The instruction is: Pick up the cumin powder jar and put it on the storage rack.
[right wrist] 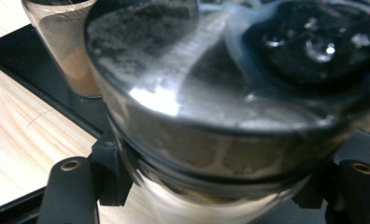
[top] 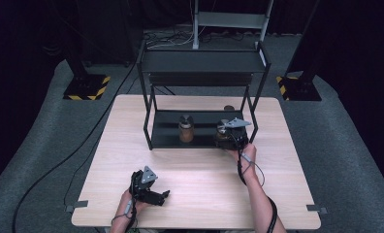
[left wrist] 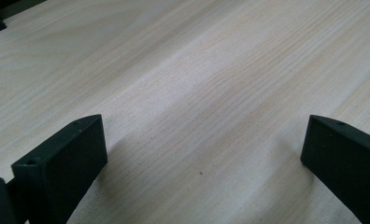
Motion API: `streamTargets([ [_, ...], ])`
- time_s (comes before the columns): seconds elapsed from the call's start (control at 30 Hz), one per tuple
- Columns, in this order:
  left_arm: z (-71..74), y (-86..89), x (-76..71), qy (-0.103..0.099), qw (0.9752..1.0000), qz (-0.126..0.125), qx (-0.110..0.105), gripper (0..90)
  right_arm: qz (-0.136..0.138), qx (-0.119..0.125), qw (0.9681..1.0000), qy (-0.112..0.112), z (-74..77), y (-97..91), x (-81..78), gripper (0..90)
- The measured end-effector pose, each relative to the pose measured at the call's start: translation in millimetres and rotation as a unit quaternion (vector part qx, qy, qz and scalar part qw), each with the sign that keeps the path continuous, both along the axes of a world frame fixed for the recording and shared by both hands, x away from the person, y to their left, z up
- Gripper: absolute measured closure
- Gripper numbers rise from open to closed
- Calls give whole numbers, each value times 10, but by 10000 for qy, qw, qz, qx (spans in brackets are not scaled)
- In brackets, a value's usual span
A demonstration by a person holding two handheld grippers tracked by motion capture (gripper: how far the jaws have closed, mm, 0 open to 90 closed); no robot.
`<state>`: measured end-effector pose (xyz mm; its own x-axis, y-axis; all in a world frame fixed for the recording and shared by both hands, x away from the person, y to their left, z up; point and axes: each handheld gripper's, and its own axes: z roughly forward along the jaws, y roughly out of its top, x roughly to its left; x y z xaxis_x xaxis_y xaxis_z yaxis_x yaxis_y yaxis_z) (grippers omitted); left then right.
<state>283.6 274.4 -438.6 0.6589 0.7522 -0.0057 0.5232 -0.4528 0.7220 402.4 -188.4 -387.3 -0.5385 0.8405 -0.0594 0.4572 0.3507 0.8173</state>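
The left gripper [top: 149, 187] rests near the tabletop's [top: 204, 194] front edge, jaws spread over bare wood. Farther off, the right gripper [top: 229, 133] pinches a glass jar [right wrist: 230, 93] on the black rack's [top: 202, 63] lower shelf, beside another jar [top: 185, 128] of brown powder.

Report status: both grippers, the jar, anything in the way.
Right gripper shut on glass jar at the rack's lower shelf. Left gripper open over bare table. Second jar stands apart, leftward.
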Motion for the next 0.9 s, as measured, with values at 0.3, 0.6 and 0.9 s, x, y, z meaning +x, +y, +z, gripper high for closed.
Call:
streamTargets([
  [0.3, 0, 0, 0, -1, 10000, -1, 2, 0, 41, -13, 10000, -14, -15, 22, 74, 301],
  [0.6, 0, -1, -2, -4, 10000, 0, 4, 0, 131, -13, 9999, -37, -22, 65, 134, 301],
  [0.9, 0, -1, -3, -5, 10000, 1, 4, 1, 198, -7, 9998, -82, -82, 108, 179, 301],
])
